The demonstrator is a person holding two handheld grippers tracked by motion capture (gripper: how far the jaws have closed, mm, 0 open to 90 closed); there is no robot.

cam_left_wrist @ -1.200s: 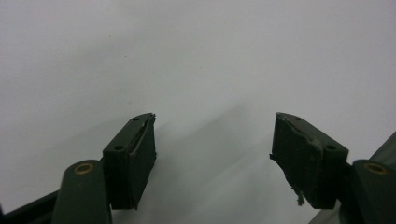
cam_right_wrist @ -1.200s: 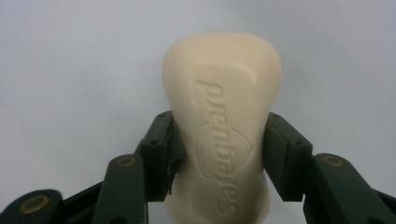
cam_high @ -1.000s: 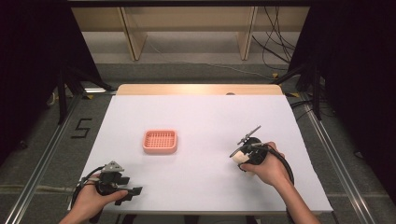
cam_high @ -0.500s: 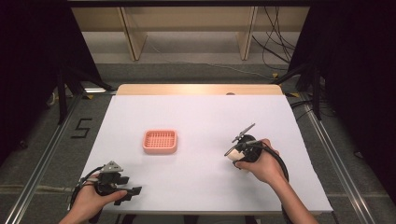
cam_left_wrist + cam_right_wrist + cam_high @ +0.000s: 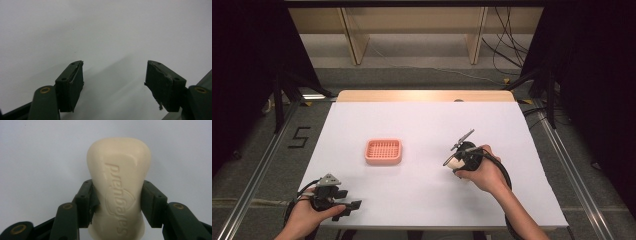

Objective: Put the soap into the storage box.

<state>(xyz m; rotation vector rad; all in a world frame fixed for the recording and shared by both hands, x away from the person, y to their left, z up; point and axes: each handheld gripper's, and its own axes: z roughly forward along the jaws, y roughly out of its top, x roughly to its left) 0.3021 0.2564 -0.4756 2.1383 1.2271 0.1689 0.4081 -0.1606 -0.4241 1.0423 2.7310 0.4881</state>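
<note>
On white table (image 5: 422, 125): one soap bar (image 5: 118, 185), one pink tray (image 5: 383, 151).

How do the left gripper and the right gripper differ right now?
The left gripper is open with nothing between its jaws; the right gripper is shut on a cream bar of soap. In the high view the left gripper sits at the table's near left edge, while the right gripper is farther in, right of the pink tray. Both are hand-held, with black jaws.
</note>
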